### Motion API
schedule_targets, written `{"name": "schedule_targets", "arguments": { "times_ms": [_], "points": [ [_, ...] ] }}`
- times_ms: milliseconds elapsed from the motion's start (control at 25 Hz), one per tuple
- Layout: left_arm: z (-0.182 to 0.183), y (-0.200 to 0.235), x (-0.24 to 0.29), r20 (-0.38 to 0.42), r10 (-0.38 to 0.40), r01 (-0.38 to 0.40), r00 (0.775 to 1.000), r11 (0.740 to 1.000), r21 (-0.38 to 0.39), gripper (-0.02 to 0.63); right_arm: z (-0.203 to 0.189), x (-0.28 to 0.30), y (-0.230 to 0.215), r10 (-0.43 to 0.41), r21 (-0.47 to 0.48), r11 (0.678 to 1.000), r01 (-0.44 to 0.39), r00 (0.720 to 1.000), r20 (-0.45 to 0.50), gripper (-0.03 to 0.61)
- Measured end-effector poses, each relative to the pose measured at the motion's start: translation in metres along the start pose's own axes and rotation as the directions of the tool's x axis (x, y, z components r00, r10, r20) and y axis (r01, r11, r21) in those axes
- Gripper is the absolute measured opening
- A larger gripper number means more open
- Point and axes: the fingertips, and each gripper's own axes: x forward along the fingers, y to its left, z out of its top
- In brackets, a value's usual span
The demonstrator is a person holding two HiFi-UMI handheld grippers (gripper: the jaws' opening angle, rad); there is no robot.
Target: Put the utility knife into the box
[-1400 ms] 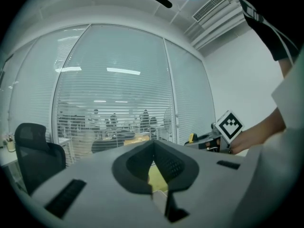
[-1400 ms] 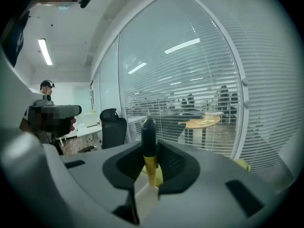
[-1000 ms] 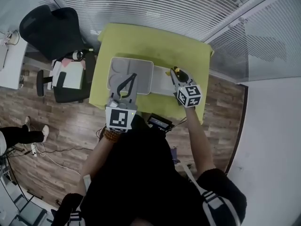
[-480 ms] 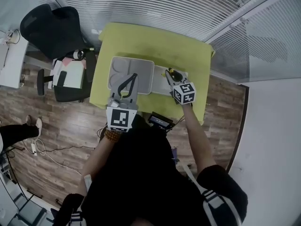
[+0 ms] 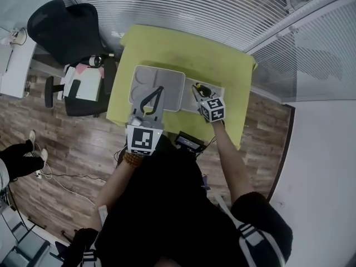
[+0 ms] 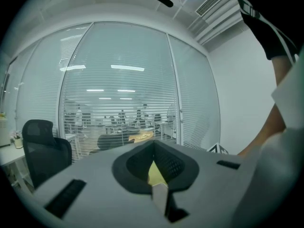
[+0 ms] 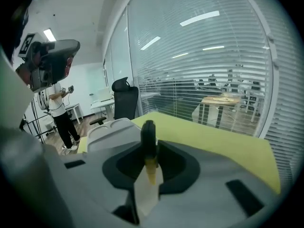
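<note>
On our left, the left gripper (image 5: 159, 90) hangs over the near edge of the grey plastic box (image 5: 169, 78). Its jaws are pressed together with nothing between them. Only a sliver of the yellow-green table (image 5: 183, 52) shows through the gap behind them. We judge it best to rest this gripper on the box rim as a brace, so the box does not slide when the knife lands.

The box lies flat on the table, with rounded compartments at its left end.

To the right of the box, the right gripper (image 5: 199, 92) is clamped on the black-and-yellow utility knife (image 7: 148, 136), which stands up between the jaws. The knife is above the table just beside the box, not yet over it. We should carry it leftward, tip it level over the longest compartment, lower it close to the floor and only then let the jaws part.

The head view is too small for us to tell whether the knife's blade is out. Our own gripper hides the box's near compartments. A pale grey flat piece (image 5: 218, 89) lies under the right gripper, and we cannot tell whether it is a lid.
</note>
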Motion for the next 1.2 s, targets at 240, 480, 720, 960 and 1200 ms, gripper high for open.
{"name": "schedule_targets", "arguments": {
  "times_ms": [240, 480, 720, 960, 1200],
  "points": [
    [-0.002, 0.001, 0.0, -0.005, -0.002, 0.002, 1.0, 1.0, -0.003, 0.011, -0.006, 0.008, 0.001, -0.001, -0.009, 1.0, 0.001, 1.0, -0.025, 0.066],
    [-0.003, 0.0, 0.001, -0.003, -0.009, 0.009, 1.0, 1.0, -0.001, 0.011, -0.017, 0.002, -0.011, -0.033, 0.015, 0.999, 0.034, 0.998, -0.055, 0.067],
    [-0.002, -0.002, 0.001, 0.002, -0.024, 0.024, 1.0, 1.0, -0.003, 0.011, -0.035, -0.008, -0.015, -0.057, 0.031, 0.998, 0.061, 0.993, -0.1, 0.067],
    [-0.005, -0.004, 0.001, -0.001, -0.037, 0.037, 0.999, 0.999, -0.003, 0.011, -0.055, -0.013, -0.014, -0.064, 0.018, 0.998, 0.068, 0.985, -0.161, 0.067],
    [-0.005, -0.007, -0.002, 0.001, -0.045, 0.045, 0.999, 0.999, -0.002, 0.011, -0.067, -0.014, -0.016, -0.068, -0.036, 0.997, 0.062, 0.974, -0.218, 0.067]
  ]
}}
